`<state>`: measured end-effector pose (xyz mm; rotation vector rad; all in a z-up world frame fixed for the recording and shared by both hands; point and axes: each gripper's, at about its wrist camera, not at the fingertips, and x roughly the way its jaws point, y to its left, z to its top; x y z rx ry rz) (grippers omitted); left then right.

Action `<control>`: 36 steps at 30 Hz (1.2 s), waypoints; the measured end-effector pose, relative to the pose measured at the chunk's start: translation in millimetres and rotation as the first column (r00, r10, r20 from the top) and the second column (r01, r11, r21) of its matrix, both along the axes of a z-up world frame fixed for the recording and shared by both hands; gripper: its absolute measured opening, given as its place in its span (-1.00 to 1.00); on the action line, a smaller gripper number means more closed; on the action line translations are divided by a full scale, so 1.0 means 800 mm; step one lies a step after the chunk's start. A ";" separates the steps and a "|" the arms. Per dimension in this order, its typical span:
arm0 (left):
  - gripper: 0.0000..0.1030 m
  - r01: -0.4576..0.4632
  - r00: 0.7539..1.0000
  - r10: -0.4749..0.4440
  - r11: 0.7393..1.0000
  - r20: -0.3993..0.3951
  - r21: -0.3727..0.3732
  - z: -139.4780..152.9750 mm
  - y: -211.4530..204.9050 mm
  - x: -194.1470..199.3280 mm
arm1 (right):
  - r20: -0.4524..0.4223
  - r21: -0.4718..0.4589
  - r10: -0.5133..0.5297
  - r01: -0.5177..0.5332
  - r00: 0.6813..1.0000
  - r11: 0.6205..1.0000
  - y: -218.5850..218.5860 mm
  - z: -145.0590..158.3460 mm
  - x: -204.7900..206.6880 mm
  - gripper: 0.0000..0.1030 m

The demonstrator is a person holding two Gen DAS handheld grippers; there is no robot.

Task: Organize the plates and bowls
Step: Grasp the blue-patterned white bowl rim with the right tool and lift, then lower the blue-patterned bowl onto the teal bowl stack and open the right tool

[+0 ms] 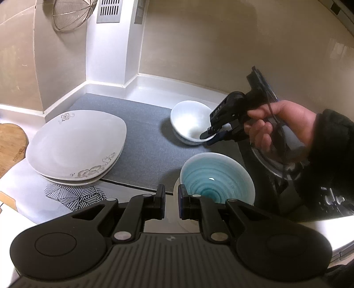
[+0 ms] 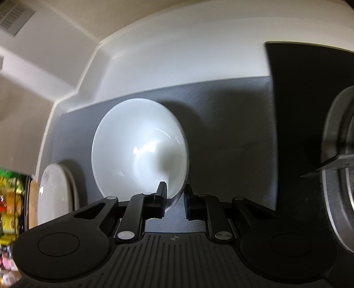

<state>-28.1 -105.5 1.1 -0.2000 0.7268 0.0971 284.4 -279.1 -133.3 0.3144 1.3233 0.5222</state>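
A white bowl (image 1: 190,120) (image 2: 139,148) sits on the grey mat (image 1: 141,137). My right gripper (image 1: 210,135) (image 2: 176,199) straddles its near rim, one finger inside and one outside, with a gap still showing at the rim. A bowl with a blue ringed inside (image 1: 215,177) stands at the mat's near edge, on top of another white bowl. My left gripper (image 1: 171,199) is just left of its rim, jaws nearly closed and empty. Two stacked square white plates (image 1: 75,146) with grey flowers lie at the left and show at the left edge of the right wrist view (image 2: 54,199).
A stove with a burner (image 2: 338,166) lies right of the mat. A wooden board (image 1: 11,144) is at the far left. A wire strainer (image 1: 70,13) hangs on the wall. A patterned cloth (image 1: 70,195) lies under the plates' near side.
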 end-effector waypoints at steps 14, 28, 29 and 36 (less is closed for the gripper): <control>-0.75 -0.002 0.998 0.003 1.000 0.061 -0.025 0.003 0.009 0.030 | 0.002 -0.035 0.058 -0.058 0.998 0.998 0.009 0.000 -0.010 -0.77; -0.75 0.056 0.996 -0.052 0.997 0.073 -0.053 0.008 0.037 0.041 | 0.051 -0.077 -0.023 0.027 0.998 0.997 0.029 0.007 0.018 -0.69; -0.75 0.066 0.995 -0.062 0.996 0.073 -0.055 0.009 0.041 0.041 | 0.047 -0.087 -0.025 0.029 0.999 0.996 0.030 0.007 0.018 -0.69; -0.75 0.154 0.986 -0.149 0.986 0.077 -0.066 0.014 0.070 0.060 | -0.030 -0.127 -0.044 0.040 0.999 0.991 0.055 0.004 0.016 -0.71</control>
